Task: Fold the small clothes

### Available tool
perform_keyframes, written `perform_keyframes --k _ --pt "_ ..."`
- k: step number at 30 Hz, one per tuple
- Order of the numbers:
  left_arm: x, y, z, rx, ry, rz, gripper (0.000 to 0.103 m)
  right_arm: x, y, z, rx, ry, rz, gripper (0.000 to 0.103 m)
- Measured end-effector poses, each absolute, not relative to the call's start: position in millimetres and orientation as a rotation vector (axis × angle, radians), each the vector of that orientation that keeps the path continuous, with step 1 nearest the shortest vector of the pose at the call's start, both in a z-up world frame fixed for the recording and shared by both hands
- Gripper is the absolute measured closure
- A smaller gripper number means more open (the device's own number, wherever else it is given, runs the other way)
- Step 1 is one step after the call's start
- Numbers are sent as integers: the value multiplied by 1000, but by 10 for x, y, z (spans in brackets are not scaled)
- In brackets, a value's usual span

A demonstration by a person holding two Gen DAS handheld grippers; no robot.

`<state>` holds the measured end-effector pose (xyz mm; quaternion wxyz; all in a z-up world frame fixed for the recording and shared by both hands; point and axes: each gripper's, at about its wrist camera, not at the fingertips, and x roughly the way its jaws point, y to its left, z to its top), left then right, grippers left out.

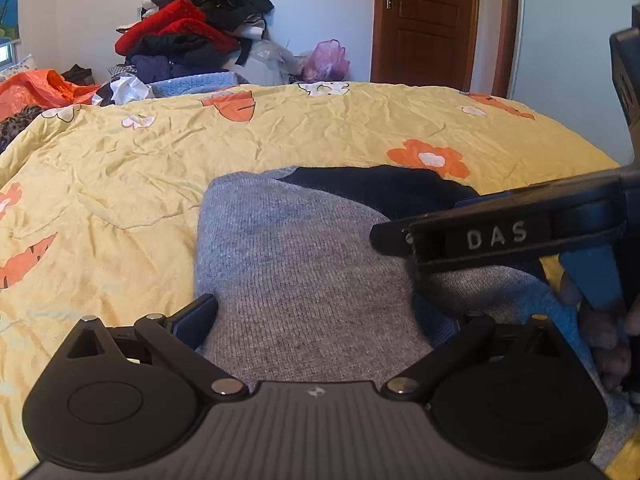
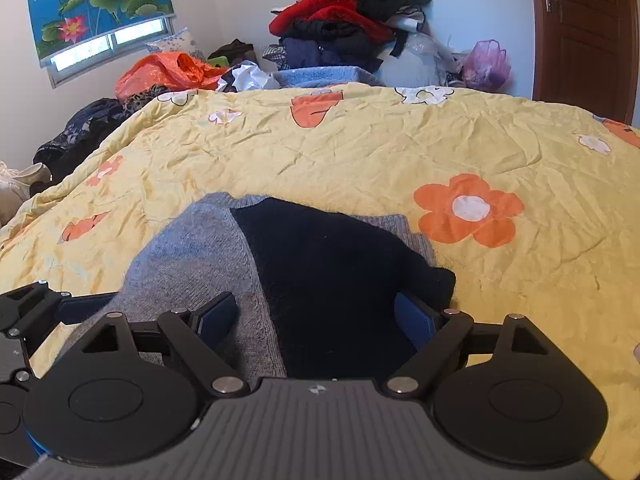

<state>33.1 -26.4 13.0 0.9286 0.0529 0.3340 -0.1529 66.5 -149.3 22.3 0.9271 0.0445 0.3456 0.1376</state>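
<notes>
quilt: yellow with orange flowers, filling the middle of both views; it carries the garment.
pile: loose clothes at the top centre of the right view, well apart from the work.
garment: grey knit with a dark navy part, lying flat on the quilt at lower centre of both views, directly ahead of both sets of fingers.
long axis: seems to run from the bottom of the frame up toward the quilt's far edge, though the near end is hidden under the gripper bodies.
left gripper: fingers spread wide over the grey half, pressing on nothing.
right gripper: fingers apart, straddling the grey-navy seam, holding nothing; its finger also crosses the right of the left view.
nearer hand: left sits nearer the grey side, right nearer the navy side.
step, judged: a fold looks just laid down; the next grasp probably goes to the near edge, to carry it up the frame.
</notes>
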Motion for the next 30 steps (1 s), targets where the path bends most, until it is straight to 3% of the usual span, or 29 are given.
perform_keyframes --k 5,7,9,12,15,16,18,20,22,24,30 --pt "311 -278 139 103 678 -310 0 439 -1539 456 168 657 231 26" --pt "311 -285 133 104 677 -310 0 358 -1510 493 154 636 259 19" --pt "309 -290 131 106 677 -313 0 385 -1461 399 113 686 248 18" --pt "296 -307 128 119 674 -310 0 507 -1538 103 127 760 217 0" --pt "274 -300 162 121 671 -299 0 559 -1652 110 169 789 224 3" --pt "220 -284 203 120 662 -286 0 541 -1657 148 171 804 216 12" --pt "36 -215 298 97 637 -295 0 403 -1704 260 202 771 220 21" --pt "-260 -156 389 105 574 -348 0 197 -1757 407 221 693 226 19" --pt "-573 -164 437 161 497 -399 0 34 -1803 536 252 612 249 9" --pt "-779 -243 417 234 471 -451 0 36 -1820 650 294 585 285 5" --pt "-674 -393 143 238 632 -498 0 415 -1535 618 318 665 401 5"
